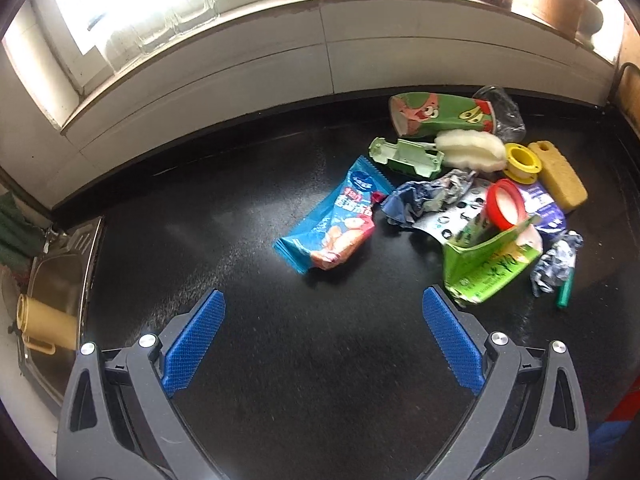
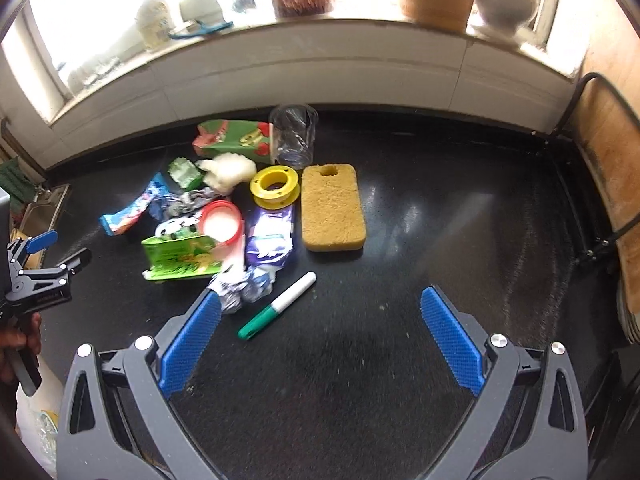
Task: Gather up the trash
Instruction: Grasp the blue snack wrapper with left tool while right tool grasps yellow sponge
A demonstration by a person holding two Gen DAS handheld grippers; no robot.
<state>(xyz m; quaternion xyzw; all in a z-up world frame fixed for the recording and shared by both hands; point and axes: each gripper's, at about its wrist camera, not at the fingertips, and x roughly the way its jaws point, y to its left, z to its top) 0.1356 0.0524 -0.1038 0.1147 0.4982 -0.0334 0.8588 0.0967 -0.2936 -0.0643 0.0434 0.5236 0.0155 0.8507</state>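
Hovering over the black countertop, both grippers are being held with jaws spread wide and empty: left gripper, right gripper. Trash is lying piled ahead: blue snack wrapper, green carton, marker, yellow sponge.

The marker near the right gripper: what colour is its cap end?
Green cap on a white barrel; the marker shows best in the right wrist view.

Daylight floods through the overexposed window, throwing glare across the dark countertop; fisheye distortion bends both frames' edges, slightly soft.
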